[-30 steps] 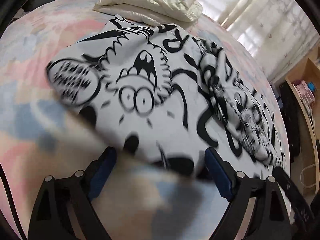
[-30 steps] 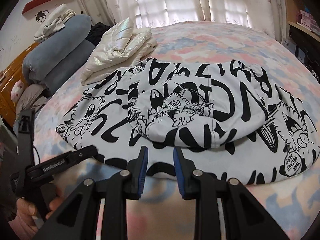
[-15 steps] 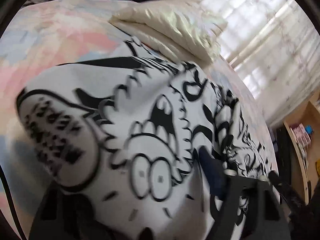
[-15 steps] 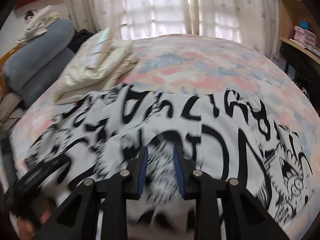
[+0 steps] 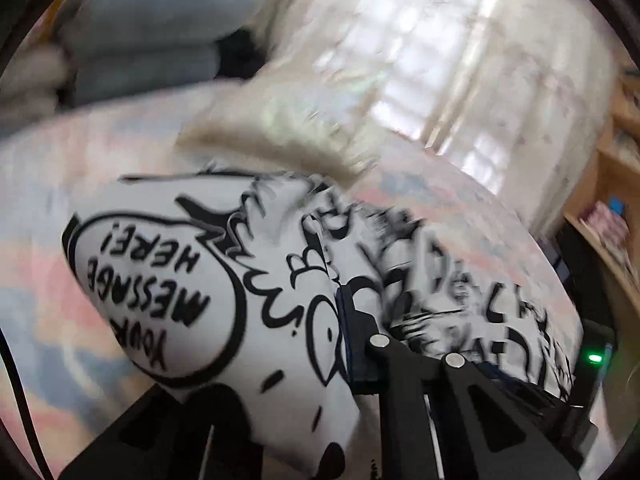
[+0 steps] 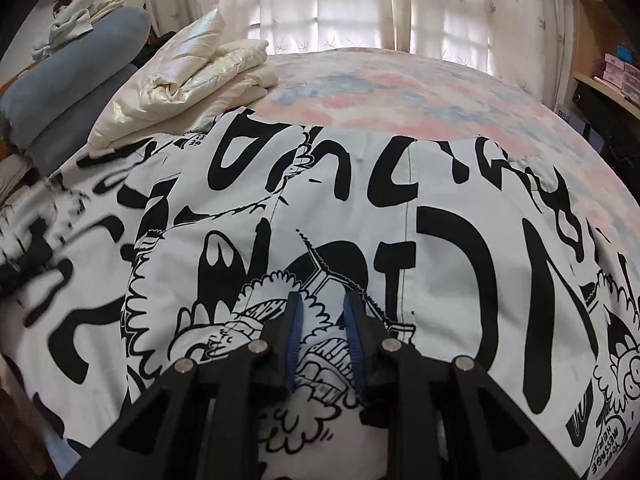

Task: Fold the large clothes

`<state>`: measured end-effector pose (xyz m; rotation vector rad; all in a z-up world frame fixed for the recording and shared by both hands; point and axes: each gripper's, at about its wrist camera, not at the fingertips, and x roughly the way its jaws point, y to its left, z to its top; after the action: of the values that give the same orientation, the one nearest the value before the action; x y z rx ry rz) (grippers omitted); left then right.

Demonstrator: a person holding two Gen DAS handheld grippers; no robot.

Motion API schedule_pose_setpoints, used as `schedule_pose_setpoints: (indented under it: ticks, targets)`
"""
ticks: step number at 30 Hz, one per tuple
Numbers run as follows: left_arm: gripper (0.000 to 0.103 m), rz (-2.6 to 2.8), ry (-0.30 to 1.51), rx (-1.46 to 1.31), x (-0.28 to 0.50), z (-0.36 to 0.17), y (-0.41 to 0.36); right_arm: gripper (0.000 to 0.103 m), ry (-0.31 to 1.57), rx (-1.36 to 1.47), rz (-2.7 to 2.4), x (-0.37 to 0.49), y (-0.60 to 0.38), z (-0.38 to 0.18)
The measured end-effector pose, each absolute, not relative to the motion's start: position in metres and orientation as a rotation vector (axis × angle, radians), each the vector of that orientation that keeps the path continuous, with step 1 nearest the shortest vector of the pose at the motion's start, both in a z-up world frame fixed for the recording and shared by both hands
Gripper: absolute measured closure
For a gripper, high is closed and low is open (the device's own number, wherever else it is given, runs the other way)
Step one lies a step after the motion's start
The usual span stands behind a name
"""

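Now printed garment [image 5: 224,312] pinched in closing left gripper [image 5: 340,340], corner raised.

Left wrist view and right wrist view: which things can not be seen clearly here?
- Left wrist view: the printed garment drapes over the left gripper, whose jaws are closing on it; one finger is hidden under cloth.
- Left wrist view: cream jacket and shelf are motion-blurred.
- Right wrist view: garment's left part is blurred; right gripper hides cloth beneath; contact unclear.

Left gripper [image 5: 340,344] closing on white cartoon-print garment [image 5: 256,280], cloth between fingers [image 5: 360,344], pastel bedspread [image 5: 48,240] beneath
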<state>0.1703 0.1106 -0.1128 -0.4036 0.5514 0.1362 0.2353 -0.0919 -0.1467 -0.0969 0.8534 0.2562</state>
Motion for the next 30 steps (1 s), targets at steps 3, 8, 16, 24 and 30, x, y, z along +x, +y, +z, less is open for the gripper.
schedule_pose_setpoints:
  ticks: [3, 8, 16, 24, 30]
  targets:
    - [0.093, 0.073, 0.525, -0.315, 0.172, -0.081, 0.079, 0.080, 0.853, -0.060, 0.280, 0.233, -0.098, -0.147]
    - [0.093, -0.046, 0.516, -0.223, 0.184, -0.048, 0.020, 0.080, 0.876, 0.037, 0.343, 0.237, -0.115, -0.146]
    - [0.092, -0.128, 0.581, -0.093, 0.207, -0.041, -0.074, 0.080, 0.917, 0.411, 0.494, 0.214, -0.205, -0.105]
    - [0.092, -0.309, 0.608, 0.075, 0.215, -0.064, -0.204, 0.080, 0.698, 0.465, 0.082, 0.155, -0.368, -0.073]
    - [0.092, -0.355, 0.818, 0.299, 0.226, -0.161, -0.283, 0.080, 0.691, 0.621, -0.137, 0.136, -0.441, -0.102]
